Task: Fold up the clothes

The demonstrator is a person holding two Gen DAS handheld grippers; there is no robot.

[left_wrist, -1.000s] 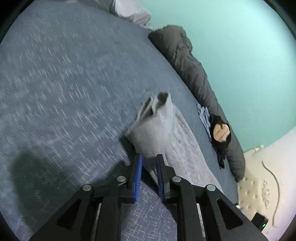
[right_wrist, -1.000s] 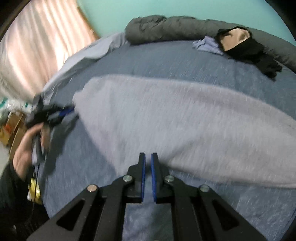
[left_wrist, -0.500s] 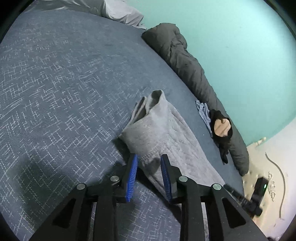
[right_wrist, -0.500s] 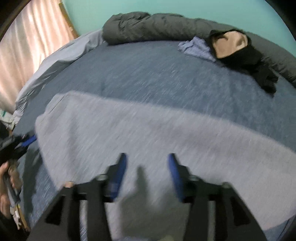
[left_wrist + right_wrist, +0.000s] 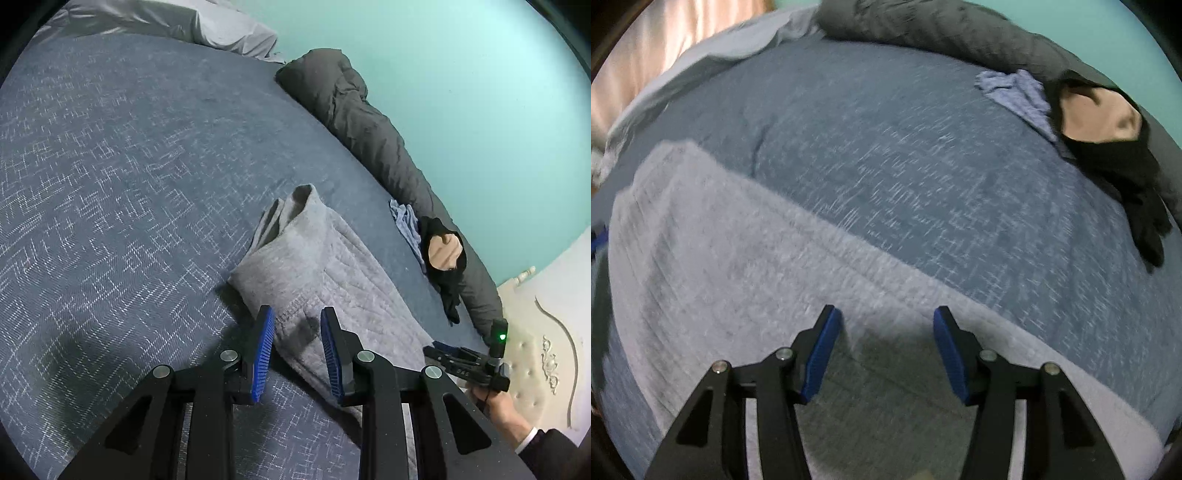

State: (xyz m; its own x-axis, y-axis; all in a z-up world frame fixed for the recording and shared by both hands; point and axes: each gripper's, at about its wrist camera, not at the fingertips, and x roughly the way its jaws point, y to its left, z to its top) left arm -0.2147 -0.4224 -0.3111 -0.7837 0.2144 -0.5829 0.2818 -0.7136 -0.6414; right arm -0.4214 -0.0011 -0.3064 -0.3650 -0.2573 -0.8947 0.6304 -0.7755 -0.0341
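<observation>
On the blue bedspread [image 5: 122, 177] one grey garment [image 5: 332, 280] lies stretched out in a long band, and both grippers hang over it. At its left end the left gripper [image 5: 297, 338] sits just above the near corner, jaws parted to a narrow gap with nothing pinched between the pads; they have just been opening, and the cloth lies under and ahead of them, its long axis running away toward the right. Further right along that same band, the right gripper [image 5: 882, 341] points steeply down over the middle of the garment's near edge, jaws standing moderately apart and empty, having just been closing from a wider spread. Each gripper looks nearest to its own stretch of hem, so the next pinch probably comes straight down on both. Along the teal wall [image 5: 461, 92] I count one dark rolled quilt [image 5: 373, 144], one small blue cloth [image 5: 1019, 92] and one black garment with a tan lining [image 5: 1108, 147], all well apart from the grey piece.
</observation>
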